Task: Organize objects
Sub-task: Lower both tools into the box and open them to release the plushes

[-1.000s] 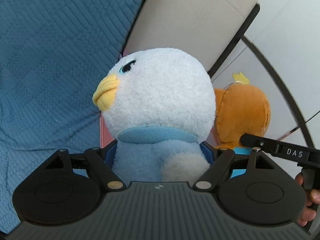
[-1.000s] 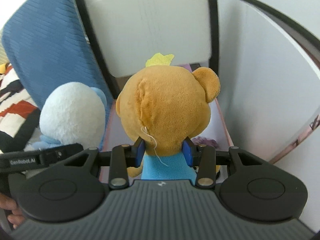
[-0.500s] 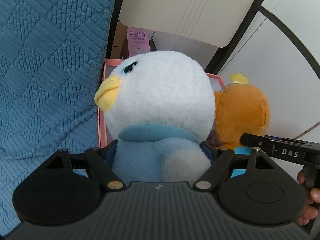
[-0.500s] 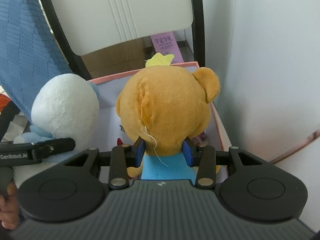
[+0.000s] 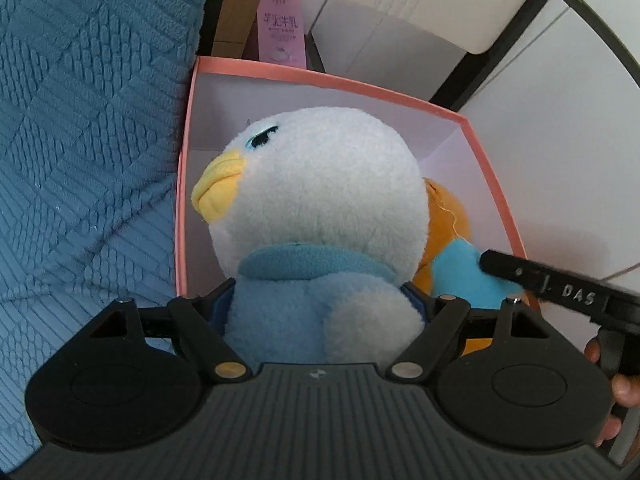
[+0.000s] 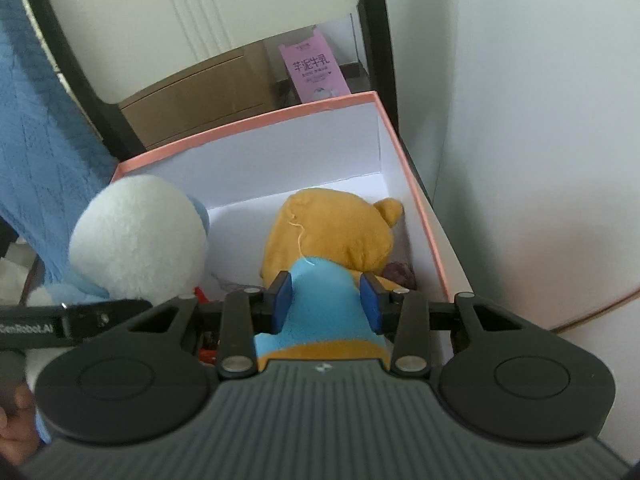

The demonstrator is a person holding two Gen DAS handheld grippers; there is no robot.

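Observation:
My left gripper (image 5: 320, 304) is shut on the blue body of a white-headed penguin plush (image 5: 320, 188) and holds it over the left side of a pink-rimmed box (image 5: 492, 184). My right gripper (image 6: 326, 300) stands wide around the blue shirt of an orange bear plush (image 6: 332, 232), which has tipped forward, head down inside the box (image 6: 420, 200). The pads sit beside the shirt without squeezing it. The bear (image 5: 448, 216) also shows in the left wrist view behind the penguin, and the penguin (image 6: 136, 236) shows in the right wrist view.
A blue quilted cover (image 5: 80, 140) hangs close on the left of the box. A white wall (image 6: 540, 140) is on its right. Behind the box stand a cardboard carton (image 6: 192, 100), a purple carton (image 6: 316, 72) and black frame legs (image 6: 376, 40).
Both grippers have moved forward and down over the box. The right jaws have opened and the bear has dropped head first into the box. The penguin stays gripped.

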